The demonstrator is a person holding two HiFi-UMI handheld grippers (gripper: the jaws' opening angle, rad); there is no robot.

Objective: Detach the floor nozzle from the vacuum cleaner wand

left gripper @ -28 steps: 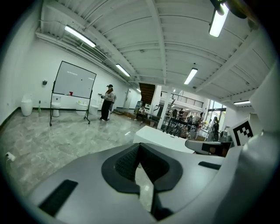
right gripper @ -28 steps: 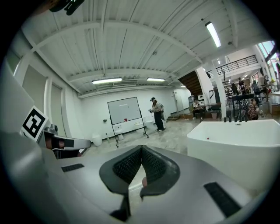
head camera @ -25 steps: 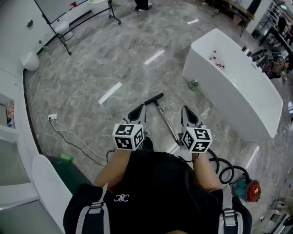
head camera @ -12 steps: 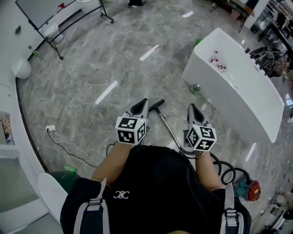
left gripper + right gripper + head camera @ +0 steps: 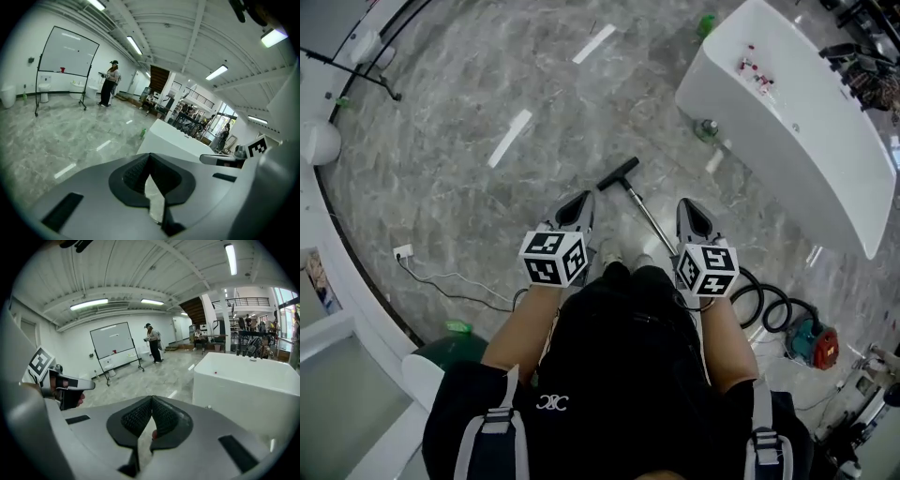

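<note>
Floor of grey marble, white bathtub

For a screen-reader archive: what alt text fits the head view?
Looking down past a person in a black top: the left gripper and right gripper, both shut and empty, are held over a grey marble floor where a vacuum wand with a black floor nozzle lies. A white bathtub stands at upper right.

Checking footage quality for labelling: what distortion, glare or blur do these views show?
Head view: fairly sharp, with light streaks reflected on the glossy floor. Left gripper view and right gripper view: fisheye bending, black vignetted corners, bright ceiling lamps.
</note>
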